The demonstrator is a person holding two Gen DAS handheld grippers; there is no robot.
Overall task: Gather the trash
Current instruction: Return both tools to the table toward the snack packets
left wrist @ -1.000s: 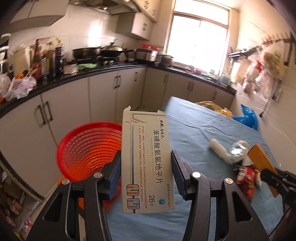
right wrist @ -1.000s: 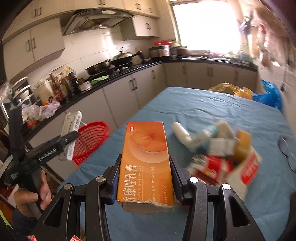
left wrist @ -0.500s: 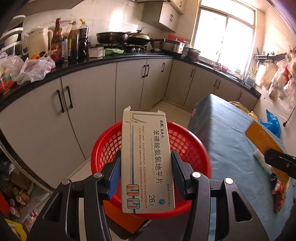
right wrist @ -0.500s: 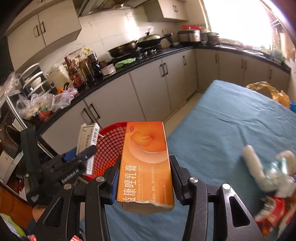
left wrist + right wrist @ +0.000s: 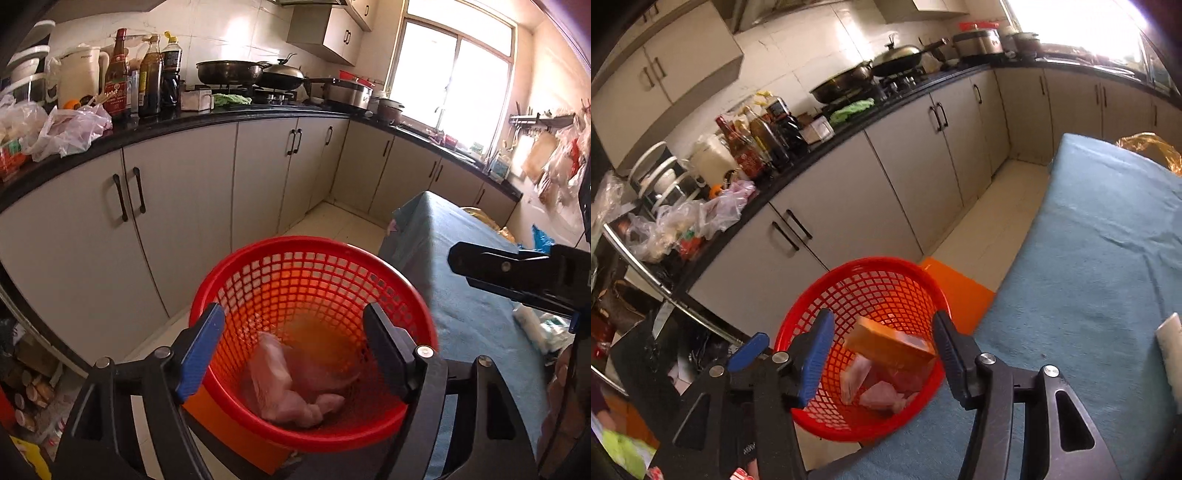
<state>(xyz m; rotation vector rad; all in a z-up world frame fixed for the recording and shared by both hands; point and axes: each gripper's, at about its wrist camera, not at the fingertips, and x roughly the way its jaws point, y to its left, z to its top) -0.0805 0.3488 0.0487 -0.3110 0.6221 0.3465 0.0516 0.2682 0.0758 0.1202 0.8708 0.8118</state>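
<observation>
Over the red basket (image 5: 314, 295) beside the blue-covered tabletop (image 5: 1108, 258), both tools hang with nothing in them: the left hand-held gripper (image 5: 295, 339) has its jaws spread wide, and so does the right hand-held gripper (image 5: 882, 350). The orange box (image 5: 892, 345) lies tilted in the basket's mouth between the right jaws, touching neither, above pale blurred trash (image 5: 284, 387) at the bottom. The remaining litter looks to lie back on the tabletop, to the right of both, nearer the right hand.

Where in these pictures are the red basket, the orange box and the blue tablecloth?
red basket (image 5: 295, 245), left wrist view, on its far rim.
orange box (image 5: 892, 341), right wrist view, on its upper face, inside the basket's mouth.
blue tablecloth (image 5: 1089, 266), right wrist view, on a bare stretch of cloth.
</observation>
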